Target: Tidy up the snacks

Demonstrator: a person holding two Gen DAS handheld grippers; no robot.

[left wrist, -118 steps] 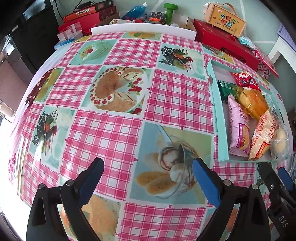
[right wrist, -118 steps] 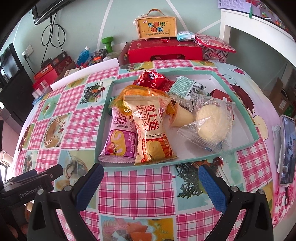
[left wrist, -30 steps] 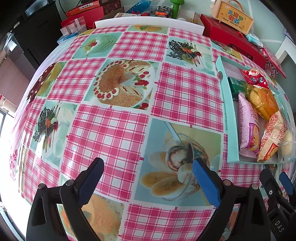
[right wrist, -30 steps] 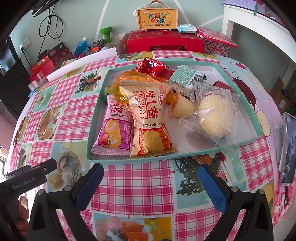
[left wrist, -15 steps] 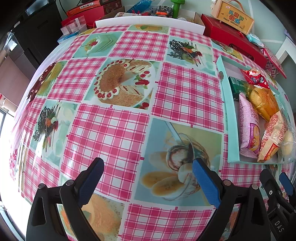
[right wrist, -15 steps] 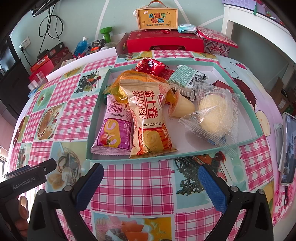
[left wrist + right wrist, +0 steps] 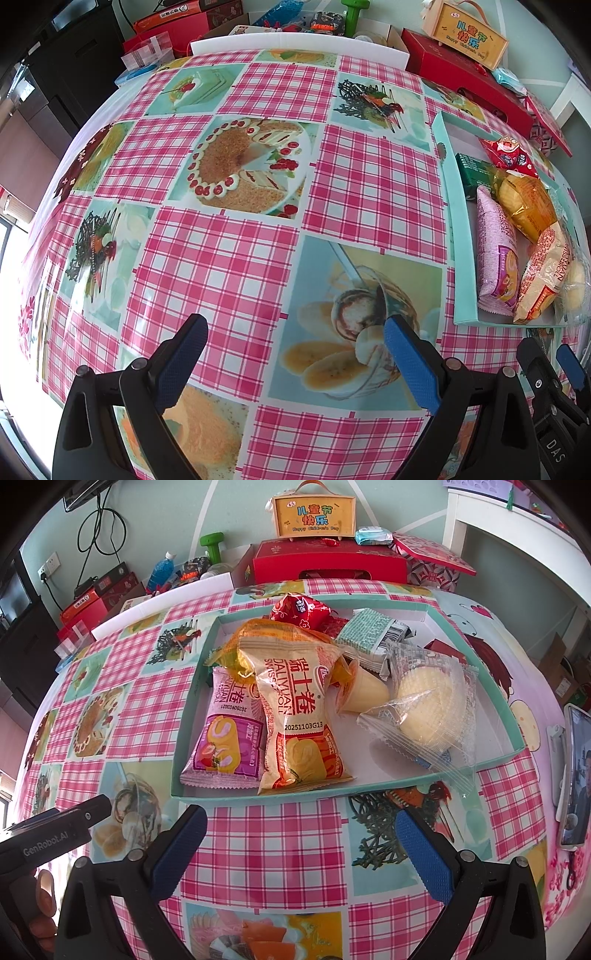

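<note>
A shallow teal tray (image 7: 192,701) on the checked tablecloth holds several snacks: a pink Swiss roll pack (image 7: 225,738), an orange Swiss roll pack (image 7: 299,716), a clear-wrapped round cake (image 7: 428,709), a jelly cup (image 7: 364,696), a green-white packet (image 7: 369,637) and a red packet (image 7: 301,609). My right gripper (image 7: 301,843) is open and empty just in front of the tray. My left gripper (image 7: 295,354) is open and empty over bare tablecloth, left of the tray (image 7: 448,206). The pink pack also shows in the left wrist view (image 7: 496,251).
Red gift boxes (image 7: 325,563) and a yellow box with a handle (image 7: 314,515) stand behind the table. A phone on a stand (image 7: 576,775) is at the right edge. Bottles, boxes and a green dumbbell (image 7: 212,542) crowd the far left.
Both grippers have barely moved over the last second; the snacks in the tray lie as before. Both stay open.
</note>
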